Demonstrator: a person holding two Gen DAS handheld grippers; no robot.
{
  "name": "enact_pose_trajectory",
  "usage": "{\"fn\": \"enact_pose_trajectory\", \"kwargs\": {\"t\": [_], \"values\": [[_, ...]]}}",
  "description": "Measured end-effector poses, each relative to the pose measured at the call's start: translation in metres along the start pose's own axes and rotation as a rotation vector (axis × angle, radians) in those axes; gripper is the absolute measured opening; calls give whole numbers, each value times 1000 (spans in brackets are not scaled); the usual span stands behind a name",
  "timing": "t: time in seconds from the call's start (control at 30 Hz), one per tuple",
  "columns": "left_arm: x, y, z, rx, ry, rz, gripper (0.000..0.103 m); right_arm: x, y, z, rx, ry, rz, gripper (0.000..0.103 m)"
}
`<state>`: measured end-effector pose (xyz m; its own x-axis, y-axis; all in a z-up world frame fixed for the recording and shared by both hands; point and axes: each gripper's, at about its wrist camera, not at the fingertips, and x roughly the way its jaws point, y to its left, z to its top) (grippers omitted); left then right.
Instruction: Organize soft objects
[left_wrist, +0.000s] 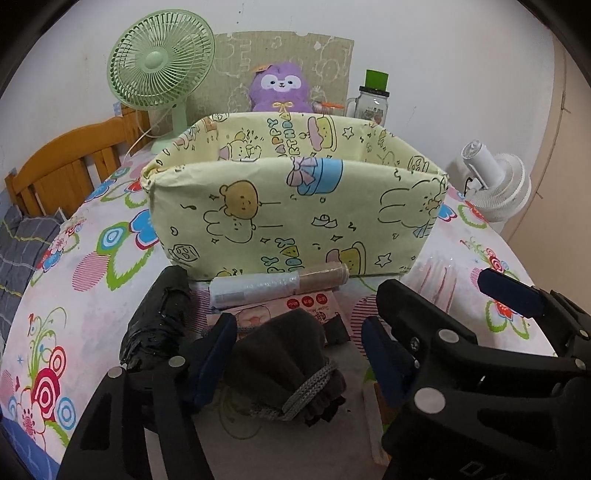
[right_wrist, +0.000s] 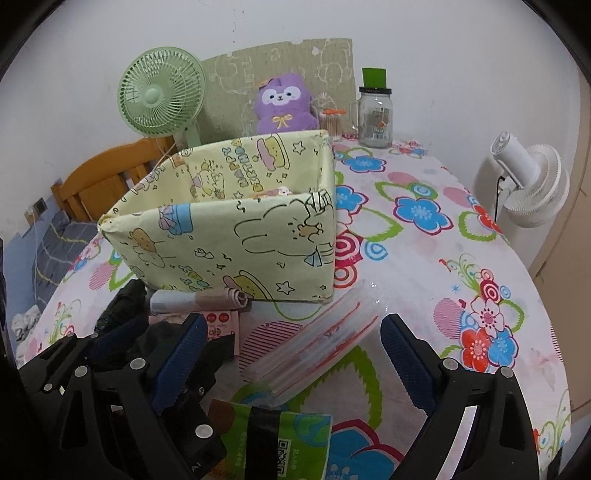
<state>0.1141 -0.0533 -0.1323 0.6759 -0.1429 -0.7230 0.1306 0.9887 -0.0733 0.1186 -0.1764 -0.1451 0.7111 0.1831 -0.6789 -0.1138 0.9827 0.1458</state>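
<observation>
- One yellow cartoon-print box (left_wrist: 295, 206) stands on my desk (right_wrist: 424, 266); it is the landmark for everything below.
- Against the box's near wall lies one rolled bundle (left_wrist: 277, 286), white at one end and beige at the other.
- Nearer to me than the roll: one pink packet (left_wrist: 295, 306), one dark grey knit item (left_wrist: 284, 365) with a grey ribbed cuff, and one black wrapped bundle (left_wrist: 159, 325) off the box's near left corner.
- Off the box's near right corner lies one stack of clear plastic bags (right_wrist: 325, 343) with red lines; nearer still, one green-and-white tissue pack (right_wrist: 280, 439).
- Behind the box: one green fan (left_wrist: 160, 70), one purple plush (left_wrist: 279, 88), one glass jar (right_wrist: 375, 116). One white fan (right_wrist: 532, 184) stands beyond the desk edge, right of the box.
- My left tool (left_wrist: 299, 354) is spread wide; the knit item sits between its blue pads, and I cannot tell whether either pad touches it.
- My right tool (right_wrist: 291, 358) is also wide open, gripping nothing, poised over the bag stack.
- The pink packet is mostly covered by the knit item; the tissue pack is cut off by the frame edge; the box's contents are hard to make out.
</observation>
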Motion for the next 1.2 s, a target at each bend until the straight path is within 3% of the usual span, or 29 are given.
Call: {"fn": "enact_pose_trajectory", "kwargs": {"t": [0.13, 0.33, 0.6, 0.93, 1.2], "values": [[5, 0, 0, -1, 9, 7, 49, 7, -1, -1, 5, 14, 3, 96], [11, 0, -1, 5, 20, 1, 42, 16, -3, 0, 12, 32, 9, 96], [13, -5, 6, 33, 1, 2, 40, 23, -11, 7, 45, 35, 10, 95], [23, -13, 13, 67, 14, 1, 40, 40, -25, 7, 103, 93, -12, 77], [26, -17, 13, 75, 18, 4, 40, 37, -28, 6, 119, 90, -57, 45]]}}
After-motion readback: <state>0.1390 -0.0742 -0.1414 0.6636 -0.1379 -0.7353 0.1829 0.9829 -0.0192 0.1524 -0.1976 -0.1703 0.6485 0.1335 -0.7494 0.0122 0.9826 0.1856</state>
